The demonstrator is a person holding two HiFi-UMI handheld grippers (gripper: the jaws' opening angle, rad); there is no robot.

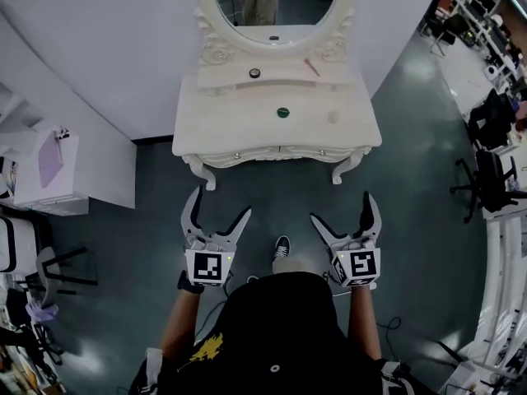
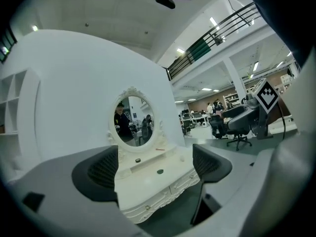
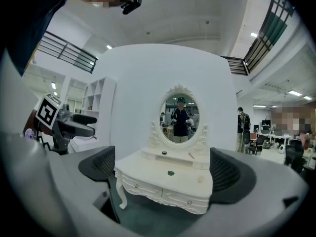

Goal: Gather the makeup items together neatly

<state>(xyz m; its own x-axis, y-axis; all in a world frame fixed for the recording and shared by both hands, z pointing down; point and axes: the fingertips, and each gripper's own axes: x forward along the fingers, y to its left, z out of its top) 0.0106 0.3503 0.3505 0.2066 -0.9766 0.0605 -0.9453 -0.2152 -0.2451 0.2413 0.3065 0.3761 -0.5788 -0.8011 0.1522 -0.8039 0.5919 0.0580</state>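
Well short of the vanity, both hand-held grippers gape empty

Both tools hang above the glossy dark-teal floor (image 1: pixel 123 220), in front of the white vanity (image 1: pixel 276 151) and well apart from it. The left hand-held gripper (image 1: pixel 220 204) has its two curved jaws spread wide. Their ribbed black pads face each other with nothing between them. The right hand-held gripper (image 1: pixel 342 206) is splayed just as wide and is just as empty. Each carries a cube (image 1: pixel 207 267) with black-and-white square markers at its back.

The makeup items lie scattered on the vanity, none touching another. Its tabletop (image 1: pixel 230 126) is smooth and matte, with a scalloped, carved front edge. Below it are drawers (image 3: pixel 145 185) with small round knobs, and curled legs (image 1: pixel 198 169).

Near the tabletop's middle lies a flat, round, dark-green disc (image 1: pixel 282 112). To its right, apart from it, is a pale round item (image 1: pixel 333 117) that barely stands out from the white surface.

On the raised shelf (image 1: pixel 222 79) at the back, a small dark round jar (image 1: pixel 254 73) sits toward the left. A thin pink stick (image 1: pixel 312 67) lies aslant toward the right. Behind the shelf rises an oval mirror (image 1: pixel 276 2) in an ornate carved white frame.
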